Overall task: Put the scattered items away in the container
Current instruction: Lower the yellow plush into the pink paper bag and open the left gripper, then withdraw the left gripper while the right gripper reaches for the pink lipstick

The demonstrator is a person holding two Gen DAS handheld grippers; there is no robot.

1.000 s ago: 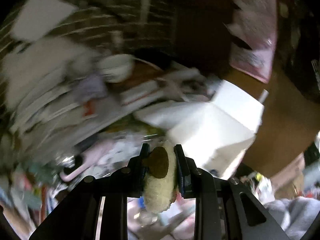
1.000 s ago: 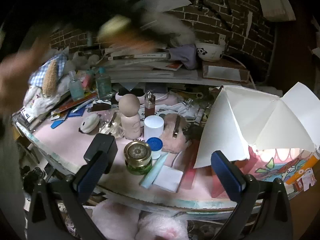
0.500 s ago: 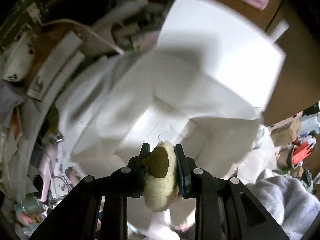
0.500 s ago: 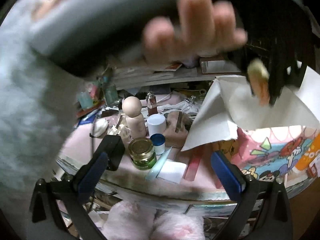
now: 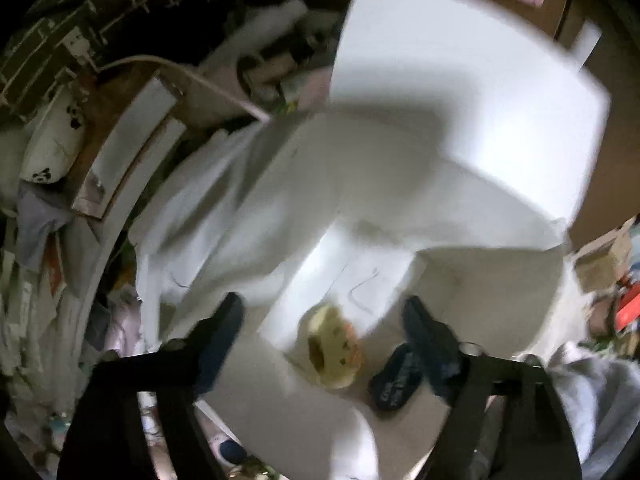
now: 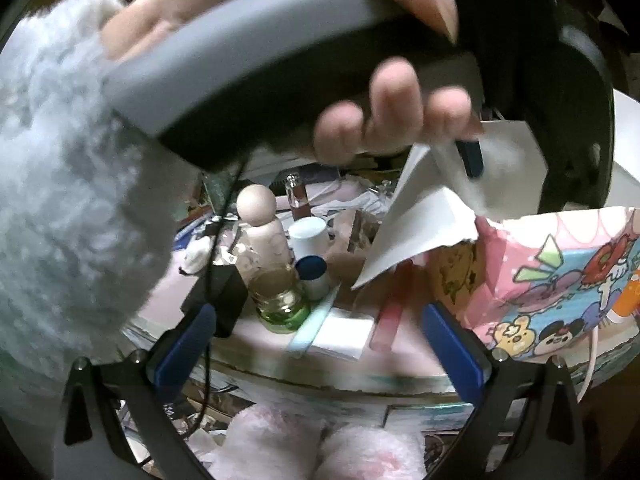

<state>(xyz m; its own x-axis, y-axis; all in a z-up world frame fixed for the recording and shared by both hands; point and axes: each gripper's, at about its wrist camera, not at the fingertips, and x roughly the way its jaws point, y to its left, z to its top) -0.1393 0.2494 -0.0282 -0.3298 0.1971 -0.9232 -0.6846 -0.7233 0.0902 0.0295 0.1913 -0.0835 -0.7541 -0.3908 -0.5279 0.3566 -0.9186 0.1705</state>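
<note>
Plush toy [image 5: 331, 344], cream with an orange patch, lies inside the white box [image 5: 460, 160], on its floor; its long axis seems to run from the near side toward the box's far wall, though motion blur keeps me from telling which end is which. Just right of the toy, a dark blue oval item [image 5: 396, 376] with pale lettering also rests on the box floor, slanting up toward the right. The left hand-held gripper [image 5: 324, 322] hangs over the box with its fingers spread wide, released, one on each side of the toy and touching neither. Left of the box, a panda-print bowl [image 5: 52, 136] sits among stacked papers.

From the right wrist camera, going left from the box: a fluffy pale sleeve [image 6: 68, 200] fills the left, and a hand [image 6: 392, 108] grips a grey handle above. Near the counter [image 6: 256, 344] edge stand a wooden peg doll [image 6: 260, 220], a green glass jar [image 6: 282, 300] in front of it, a white cylinder [image 6: 308, 234] and a blue-capped pot [image 6: 312, 274]. Right of them the box's white flap [image 6: 424, 232] leans outward above its cartoon-printed pink wall [image 6: 560, 280]. The right hand-held gripper [image 6: 320, 344] is released too, blue pads far apart, holding nothing.
</note>
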